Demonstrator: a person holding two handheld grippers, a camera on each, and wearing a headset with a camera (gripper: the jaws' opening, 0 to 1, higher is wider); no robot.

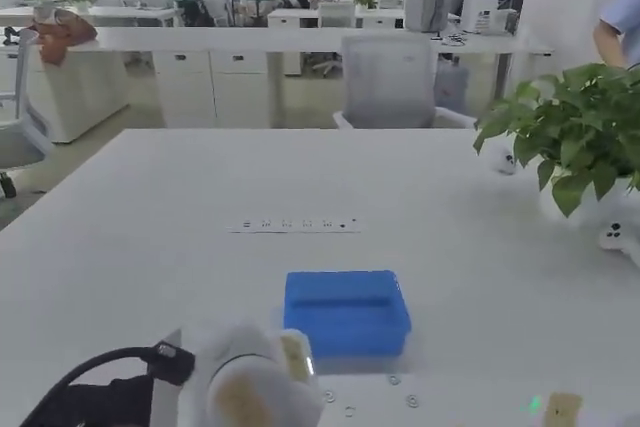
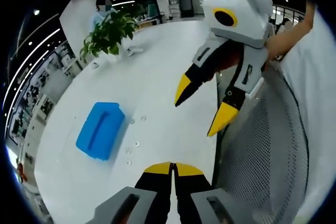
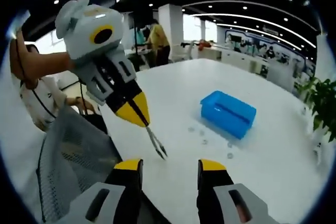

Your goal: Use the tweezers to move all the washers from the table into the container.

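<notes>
A blue container [image 1: 347, 312] stands on the white table [image 1: 150, 247], with several small washers [image 1: 349, 411] lying just in front of it. In the right gripper view, my left gripper [image 3: 137, 115] is shut on thin metal tweezers [image 3: 156, 142], whose tips hang above the table, short of the washers [image 3: 205, 141] and the container [image 3: 228, 113]. My right gripper [image 3: 170, 166] is open and holds nothing. The left gripper view shows my own jaws [image 2: 170, 169] closed, the open right gripper [image 2: 192, 119] coming in from the upper right, the container [image 2: 100, 129] and washers [image 2: 137, 143].
A potted plant [image 1: 575, 132] stands at the table's right. A socket strip [image 1: 295, 224] is set into the table beyond the container. A grey mesh chair [image 2: 262, 145] stands at the near table edge. Desks, chairs and people are far behind.
</notes>
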